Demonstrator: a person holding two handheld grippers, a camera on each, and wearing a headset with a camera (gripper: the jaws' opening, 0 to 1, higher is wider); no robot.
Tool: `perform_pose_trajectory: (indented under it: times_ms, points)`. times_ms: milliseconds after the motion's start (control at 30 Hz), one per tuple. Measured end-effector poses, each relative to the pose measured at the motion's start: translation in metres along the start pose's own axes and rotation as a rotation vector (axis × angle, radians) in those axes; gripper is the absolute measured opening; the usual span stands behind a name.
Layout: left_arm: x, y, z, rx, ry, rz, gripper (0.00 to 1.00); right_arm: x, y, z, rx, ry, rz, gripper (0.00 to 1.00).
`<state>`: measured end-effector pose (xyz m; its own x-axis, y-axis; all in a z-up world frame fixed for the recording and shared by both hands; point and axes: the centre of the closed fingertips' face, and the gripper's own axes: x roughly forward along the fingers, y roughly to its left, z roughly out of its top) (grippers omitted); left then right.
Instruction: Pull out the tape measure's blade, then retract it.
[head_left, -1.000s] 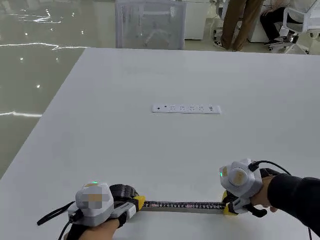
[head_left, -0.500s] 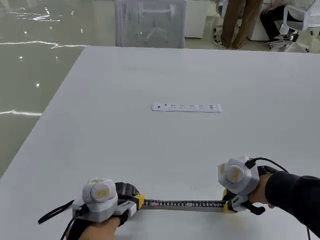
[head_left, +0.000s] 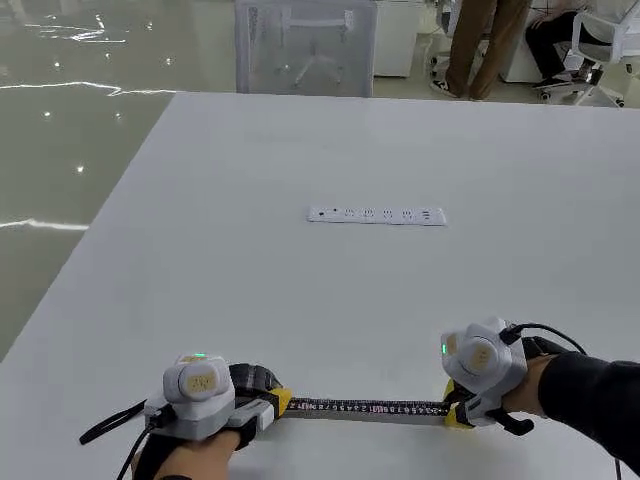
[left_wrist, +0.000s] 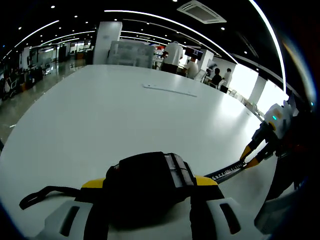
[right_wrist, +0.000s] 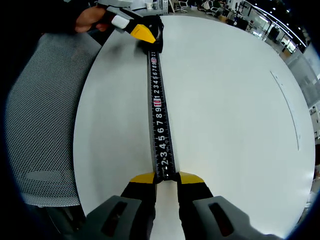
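A black and yellow tape measure case (head_left: 256, 385) (left_wrist: 150, 182) rests at the table's near edge, and my left gripper (head_left: 268, 404) (left_wrist: 152, 200) is shut on it. Its dark blade (head_left: 365, 408) (right_wrist: 160, 120) runs out flat to the right, numbers showing. My right gripper (head_left: 456, 412) (right_wrist: 165, 178) is shut on the blade's end, yellow fingertips (right_wrist: 143, 178) on either side of the tip. In the right gripper view the case (right_wrist: 148, 31) sits at the blade's far end. In the left gripper view the right gripper (left_wrist: 252, 155) holds the blade (left_wrist: 225, 172) at the right.
A white power strip (head_left: 376, 215) lies mid-table. The white table (head_left: 300, 290) stretches far ahead. A mesh chair (head_left: 305, 45) stands past the far edge, and people (head_left: 485, 40) are behind it. A grey mesh chair seat (right_wrist: 42, 115) is beside the table edge.
The blade's drawn length and both grippers stay about the same; the head camera has shifted slightly.
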<state>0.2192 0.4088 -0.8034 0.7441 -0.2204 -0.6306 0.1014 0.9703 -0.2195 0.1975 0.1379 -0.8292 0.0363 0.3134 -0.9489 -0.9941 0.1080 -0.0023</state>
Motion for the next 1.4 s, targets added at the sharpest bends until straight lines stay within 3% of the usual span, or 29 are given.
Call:
perform_pose_trajectory:
  times_ms: [1400]
  points:
    - [0.002,0.0,0.001,-0.008,0.003,-0.013,0.61,0.008,0.001,0.025,0.01,-0.027,0.0,0.12]
